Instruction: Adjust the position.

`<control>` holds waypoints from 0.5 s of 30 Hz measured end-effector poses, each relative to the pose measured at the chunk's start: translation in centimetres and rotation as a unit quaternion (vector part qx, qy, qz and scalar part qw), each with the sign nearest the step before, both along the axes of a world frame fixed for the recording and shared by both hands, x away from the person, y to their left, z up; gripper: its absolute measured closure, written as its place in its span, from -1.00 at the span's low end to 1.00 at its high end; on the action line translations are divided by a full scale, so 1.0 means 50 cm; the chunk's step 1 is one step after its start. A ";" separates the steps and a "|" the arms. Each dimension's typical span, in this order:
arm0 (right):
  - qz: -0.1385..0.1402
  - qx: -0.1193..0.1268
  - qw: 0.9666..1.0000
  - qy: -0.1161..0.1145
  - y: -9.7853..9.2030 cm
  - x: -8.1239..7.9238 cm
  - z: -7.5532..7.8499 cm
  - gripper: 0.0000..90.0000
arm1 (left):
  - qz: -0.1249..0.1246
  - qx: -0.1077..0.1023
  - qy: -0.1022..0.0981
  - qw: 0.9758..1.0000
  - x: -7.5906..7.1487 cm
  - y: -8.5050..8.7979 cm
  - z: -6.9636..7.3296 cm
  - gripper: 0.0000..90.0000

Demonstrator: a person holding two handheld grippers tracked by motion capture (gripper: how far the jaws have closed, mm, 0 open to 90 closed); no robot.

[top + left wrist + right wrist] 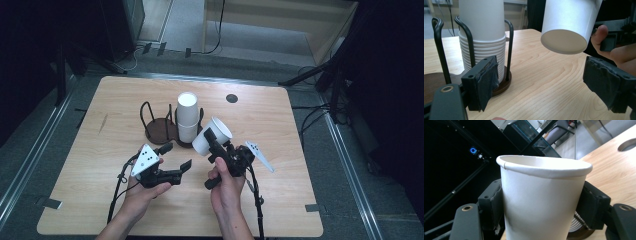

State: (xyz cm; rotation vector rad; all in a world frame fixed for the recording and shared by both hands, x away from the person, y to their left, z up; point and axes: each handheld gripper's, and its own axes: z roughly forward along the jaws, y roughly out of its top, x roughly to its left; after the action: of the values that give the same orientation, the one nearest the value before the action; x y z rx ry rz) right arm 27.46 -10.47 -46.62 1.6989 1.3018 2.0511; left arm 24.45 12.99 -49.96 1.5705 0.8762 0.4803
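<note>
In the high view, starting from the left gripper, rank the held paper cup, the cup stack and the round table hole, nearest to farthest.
From the left gripper:
1. Held paper cup, just right, in the right gripper.
2. Cup stack, behind, in its rack.
3. Round table hole, near the far edge.

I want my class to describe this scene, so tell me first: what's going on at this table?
A person works at a wooden table with a gripper in each hand. The right gripper is shut on a single white paper cup, held tilted above the table. The left gripper is open with nothing between its jaws, near the cup's base. Behind them a stack of white cups stands in a dark wire holder, whose other side is empty.
</note>
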 end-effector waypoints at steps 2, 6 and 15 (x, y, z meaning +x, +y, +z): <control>-0.003 -0.013 1.000 -0.004 -0.001 -0.001 0.002 -0.34 | 0.000 0.000 0.000 1.000 0.000 0.000 0.000 -0.70; -0.011 -0.046 0.999 -0.020 0.000 -0.003 0.005 -0.35 | 0.001 0.003 0.001 1.000 -0.001 0.003 -0.001 -0.70; -0.022 -0.112 0.992 -0.052 0.003 -0.001 0.009 -0.35 | 0.005 0.006 0.005 1.000 0.000 0.005 -0.005 -0.70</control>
State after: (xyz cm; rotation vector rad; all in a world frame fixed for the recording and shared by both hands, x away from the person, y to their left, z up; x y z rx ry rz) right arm 27.43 -10.30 -46.16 1.4890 1.3895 1.8628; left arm 24.47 13.25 -50.22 1.5806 0.8913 0.4859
